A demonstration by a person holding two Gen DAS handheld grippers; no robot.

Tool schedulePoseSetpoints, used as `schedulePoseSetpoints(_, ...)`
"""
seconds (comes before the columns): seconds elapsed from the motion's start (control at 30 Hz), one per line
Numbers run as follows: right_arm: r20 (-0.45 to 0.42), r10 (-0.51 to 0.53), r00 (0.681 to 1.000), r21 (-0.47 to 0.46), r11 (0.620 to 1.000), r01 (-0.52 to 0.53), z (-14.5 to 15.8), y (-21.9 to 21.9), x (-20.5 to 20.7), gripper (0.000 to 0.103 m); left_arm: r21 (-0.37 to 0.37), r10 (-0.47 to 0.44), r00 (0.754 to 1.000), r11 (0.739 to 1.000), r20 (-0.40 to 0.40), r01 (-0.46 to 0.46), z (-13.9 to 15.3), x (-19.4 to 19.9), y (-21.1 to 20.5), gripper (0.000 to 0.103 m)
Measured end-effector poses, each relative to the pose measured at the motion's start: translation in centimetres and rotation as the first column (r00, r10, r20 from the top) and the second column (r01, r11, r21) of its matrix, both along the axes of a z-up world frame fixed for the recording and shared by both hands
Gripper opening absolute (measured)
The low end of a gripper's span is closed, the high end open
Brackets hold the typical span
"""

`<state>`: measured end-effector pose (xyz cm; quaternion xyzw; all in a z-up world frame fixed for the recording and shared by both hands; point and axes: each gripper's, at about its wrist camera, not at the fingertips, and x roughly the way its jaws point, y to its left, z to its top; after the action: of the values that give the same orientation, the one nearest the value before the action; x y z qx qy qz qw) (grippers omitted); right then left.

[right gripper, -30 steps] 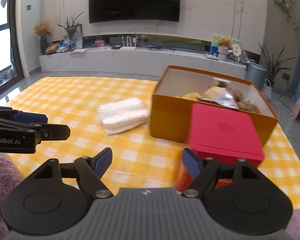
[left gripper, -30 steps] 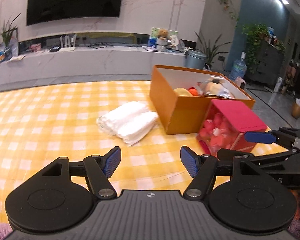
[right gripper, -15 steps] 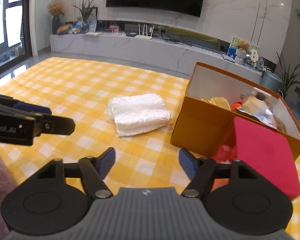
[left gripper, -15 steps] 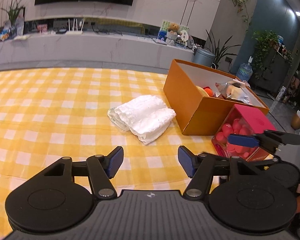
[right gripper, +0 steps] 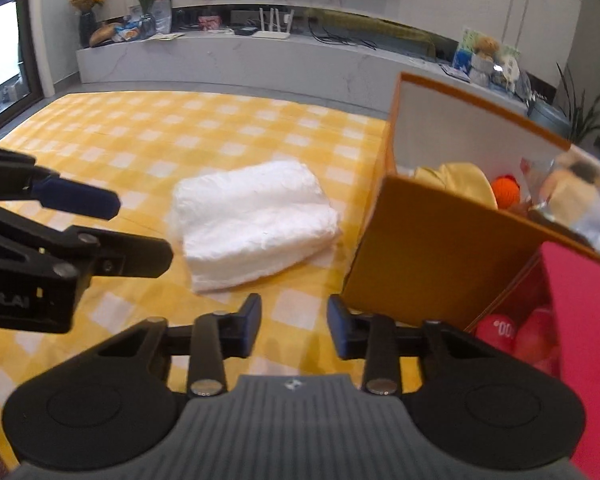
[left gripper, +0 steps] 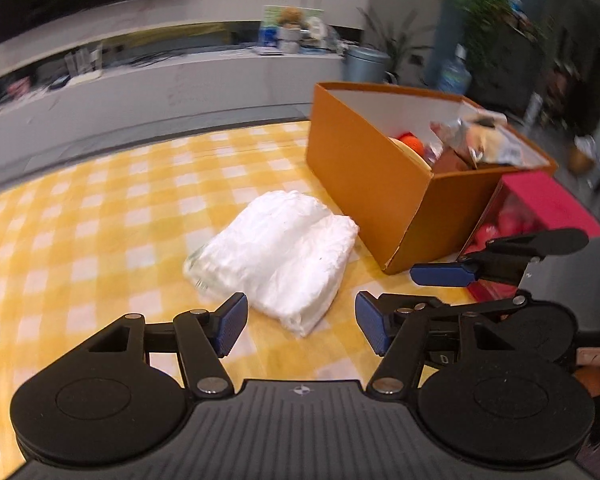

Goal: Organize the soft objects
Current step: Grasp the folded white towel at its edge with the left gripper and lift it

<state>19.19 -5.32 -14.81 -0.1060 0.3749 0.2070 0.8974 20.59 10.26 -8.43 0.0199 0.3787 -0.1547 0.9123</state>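
Observation:
A folded white soft bundle (left gripper: 276,252) lies on the yellow checked cloth, also in the right wrist view (right gripper: 252,224). My left gripper (left gripper: 298,326) is open and empty just in front of it. My right gripper (right gripper: 294,328) is open and empty, a little short of the bundle's near right corner. An open orange box (left gripper: 380,184) stands right of the bundle, holding soft items and a crinkled bag; it also shows in the right wrist view (right gripper: 444,256).
A red-lidded clear box (left gripper: 540,208) of red items sits against the orange box's near side, seen also in the right wrist view (right gripper: 580,320). The checked cloth (right gripper: 140,140) stretches left and back. A grey TV bench (right gripper: 260,60) runs behind.
Both grippers have moved forward toward the white bundle, which looms larger. The right gripper's jaws have narrowed somewhat. Nothing has been taken hold of.

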Motion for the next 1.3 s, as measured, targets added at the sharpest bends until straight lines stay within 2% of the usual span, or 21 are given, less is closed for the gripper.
schedulePoseSetpoints(0.27,-0.034,-0.013,0.999,0.001,1.000,0.013,-1.7,-1.1,0.4,0.033,0.056,-0.117,0.993,0.992,-0.010,0.117,-3.5,2.9,-2.5,0.070)
schedulePoseSetpoints(0.4,-0.038,-0.015,0.999,0.033,0.999,0.016,-1.6,-1.9,0.0,0.038,0.136,-0.113,0.993,0.984,-0.043,0.118,-5.0,4.1,-3.1,0.067)
schedulePoseSetpoints(0.5,-0.040,-0.024,0.999,0.041,0.999,0.026,-1.6,-2.1,0.1,0.040,0.216,-0.136,0.990,0.966,-0.025,0.138,-5.5,3.7,-4.1,0.066)
schedulePoseSetpoints(0.53,-0.040,-0.022,0.999,0.041,0.999,0.023,-1.6,-2.1,0.1,0.040,0.218,-0.143,0.989,0.965,-0.023,0.145,-5.5,3.7,-4.3,0.059)
schedulePoseSetpoints(0.57,-0.038,-0.021,0.999,0.039,0.999,0.023,-1.6,-2.0,0.0,0.040,0.215,-0.132,0.991,0.967,-0.023,0.134,-5.5,3.8,-4.3,0.046)
schedulePoseSetpoints(0.67,-0.025,-0.009,1.000,0.026,1.000,0.010,-1.5,-1.8,-0.7,0.041,0.204,-0.079,0.997,0.976,0.010,0.075,-5.2,3.8,-3.6,0.019)
schedulePoseSetpoints(0.73,-0.019,-0.007,1.000,0.020,1.000,0.007,-1.3,-1.8,-1.2,0.041,0.185,-0.054,0.998,0.982,0.031,0.047,-4.6,3.4,-3.3,0.007)
schedulePoseSetpoints(0.8,-0.017,-0.015,1.000,0.027,1.000,0.016,-0.8,-2.1,-1.7,0.041,0.197,-0.030,0.998,0.980,0.061,0.017,-3.6,2.6,-3.4,0.007)
schedulePoseSetpoints(0.93,0.002,-0.025,1.000,0.051,0.998,0.025,0.8,-3.2,-3.2,0.041,0.072,-0.018,0.999,0.997,0.044,0.014,0.1,-0.5,-3.2,0.007)
schedulePoseSetpoints(1.07,0.009,-0.025,1.000,0.068,0.997,0.024,1.9,-4.4,-5.3,0.041,-0.066,0.027,1.000,0.997,0.013,-0.026,2.8,-5.2,-3.2,0.007)
schedulePoseSetpoints(1.2,0.020,-0.012,1.000,0.067,0.998,0.010,2.4,-5.7,-8.1,0.041,-0.186,0.070,0.996,0.979,-0.048,-0.077,4.0,-9.2,-2.9,0.007)
schedulePoseSetpoints(1.3,0.016,0.003,1.000,0.060,0.998,-0.004,2.3,-6.6,-10.0,0.041,-0.297,0.097,0.986,0.945,-0.139,-0.135,3.5,-10.8,-1.7,0.007)
